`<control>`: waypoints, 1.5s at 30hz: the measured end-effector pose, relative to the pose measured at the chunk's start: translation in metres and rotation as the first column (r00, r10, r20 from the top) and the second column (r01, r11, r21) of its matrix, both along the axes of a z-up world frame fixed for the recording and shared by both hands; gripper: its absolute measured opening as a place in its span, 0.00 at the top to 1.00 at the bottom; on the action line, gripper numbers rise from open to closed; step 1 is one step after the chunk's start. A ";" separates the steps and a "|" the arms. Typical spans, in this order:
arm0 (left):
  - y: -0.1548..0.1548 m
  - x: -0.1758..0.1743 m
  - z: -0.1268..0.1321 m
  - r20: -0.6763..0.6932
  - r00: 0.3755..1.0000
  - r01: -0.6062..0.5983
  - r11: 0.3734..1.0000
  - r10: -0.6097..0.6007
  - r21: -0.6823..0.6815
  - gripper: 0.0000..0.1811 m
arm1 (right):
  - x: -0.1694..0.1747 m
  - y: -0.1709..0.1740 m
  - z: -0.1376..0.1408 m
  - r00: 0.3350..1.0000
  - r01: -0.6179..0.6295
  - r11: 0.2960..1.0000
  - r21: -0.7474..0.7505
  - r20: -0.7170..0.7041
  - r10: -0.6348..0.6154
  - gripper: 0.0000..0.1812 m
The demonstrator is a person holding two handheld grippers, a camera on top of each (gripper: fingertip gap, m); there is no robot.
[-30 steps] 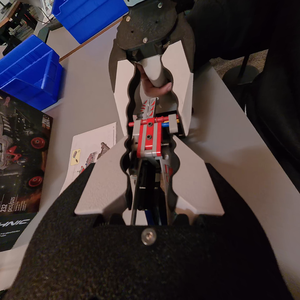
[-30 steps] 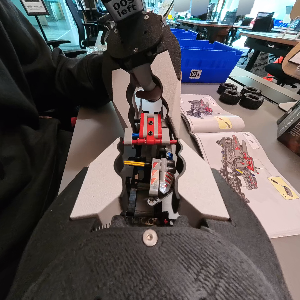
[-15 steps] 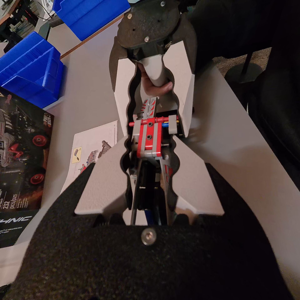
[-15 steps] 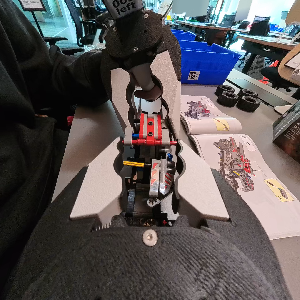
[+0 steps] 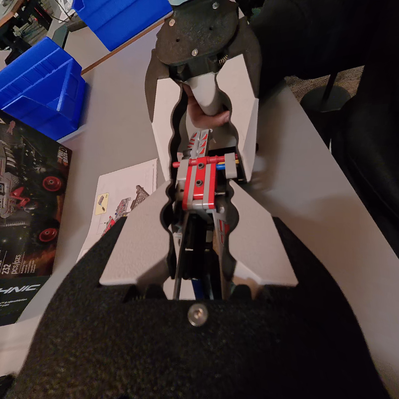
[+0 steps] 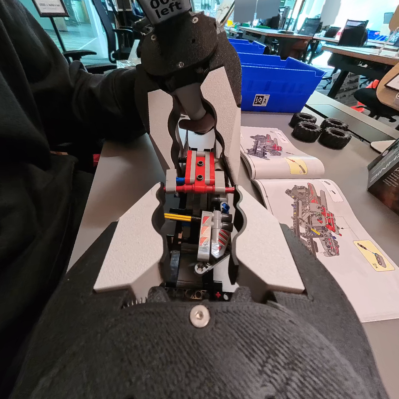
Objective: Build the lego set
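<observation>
Right now you hold the half-built truck [image 6: 200, 218] above the table [image 5: 302, 194], the left gripper [image 5: 199, 187] and the right gripper [image 6: 198, 190] each squeezing one end, so next free one gripper to fetch a wheel [image 6: 306, 131].

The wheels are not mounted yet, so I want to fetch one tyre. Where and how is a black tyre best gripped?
Probably across the tread. The four tyres lie flat in a tight cluster beside the blue bin, holes up, so the sides between them are blocked. Come from above on the nearest tyre, with the jaws over its free outer tread.
</observation>
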State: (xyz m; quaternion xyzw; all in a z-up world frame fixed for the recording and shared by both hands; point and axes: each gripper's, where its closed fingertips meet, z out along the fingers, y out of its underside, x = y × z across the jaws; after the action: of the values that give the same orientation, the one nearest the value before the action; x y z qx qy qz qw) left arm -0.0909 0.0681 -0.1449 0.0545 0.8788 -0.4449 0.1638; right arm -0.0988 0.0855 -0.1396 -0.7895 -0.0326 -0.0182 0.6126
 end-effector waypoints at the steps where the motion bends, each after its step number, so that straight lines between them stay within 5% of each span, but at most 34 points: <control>1: 0.000 -0.001 0.000 -0.004 1.000 0.005 1.000 -0.005 -0.001 0.76 | -0.001 0.000 0.000 1.000 -0.008 1.000 -0.001 -0.002 0.008 0.65; 22: 0.002 -0.002 0.000 -0.014 1.000 0.009 1.000 -0.009 -0.001 0.75 | -0.002 -0.001 -0.001 0.999 -0.031 0.999 -0.006 0.025 0.032 0.66; 35: 0.003 -0.010 0.003 -0.213 0.977 -0.001 0.999 -0.009 -0.044 0.69 | -0.003 -0.003 0.002 0.998 -0.057 0.998 0.012 -0.006 0.057 0.66; 40: -0.001 -0.015 0.021 -0.313 0.949 -0.016 0.988 -0.035 -0.157 0.70 | -0.002 -0.003 0.001 0.999 -0.051 0.999 0.007 -0.003 0.051 0.66; 45: 0.000 -0.011 0.007 -0.289 0.957 -0.055 0.996 0.035 -0.063 0.69 | -0.003 -0.002 0.000 0.999 -0.052 0.999 0.003 -0.003 0.052 0.66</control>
State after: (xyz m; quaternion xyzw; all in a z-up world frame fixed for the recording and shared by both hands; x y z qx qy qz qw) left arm -0.1018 0.0683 -0.1375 -0.0367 0.8780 -0.4750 0.0462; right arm -0.1015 0.0832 -0.1394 -0.7875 -0.0523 -0.0008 0.6141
